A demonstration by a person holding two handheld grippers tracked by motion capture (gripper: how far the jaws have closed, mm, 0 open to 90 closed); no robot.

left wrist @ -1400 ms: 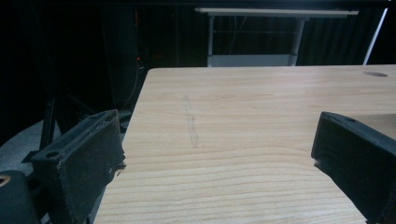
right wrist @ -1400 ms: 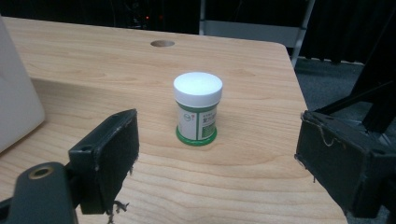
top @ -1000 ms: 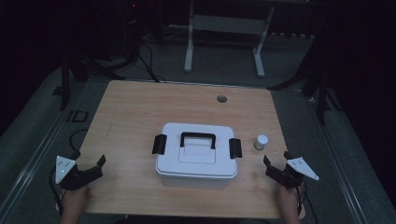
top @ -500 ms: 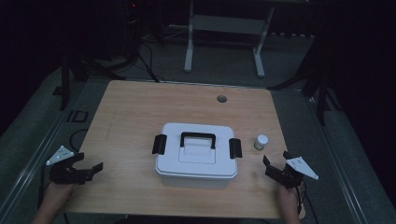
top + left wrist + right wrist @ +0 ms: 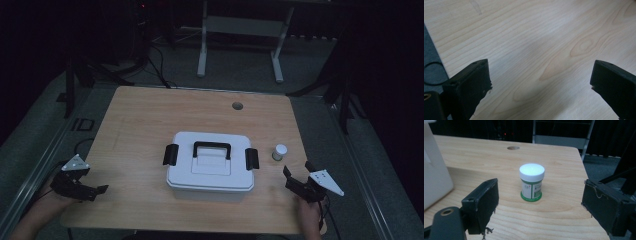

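dim room, evenly lit bench

the high view is dark and soft, only the bench catching light; the tool views are brighter, with a soft sheen on the wood, a glaring white bottle cap, and blurred near jaws.

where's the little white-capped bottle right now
The bottle stands upright on the table's right side, just right of the white box, ahead of the open right tool.

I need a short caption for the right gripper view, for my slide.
Open right hand-held gripper facing a small white-capped, green-labelled jar upright on the wooden table.
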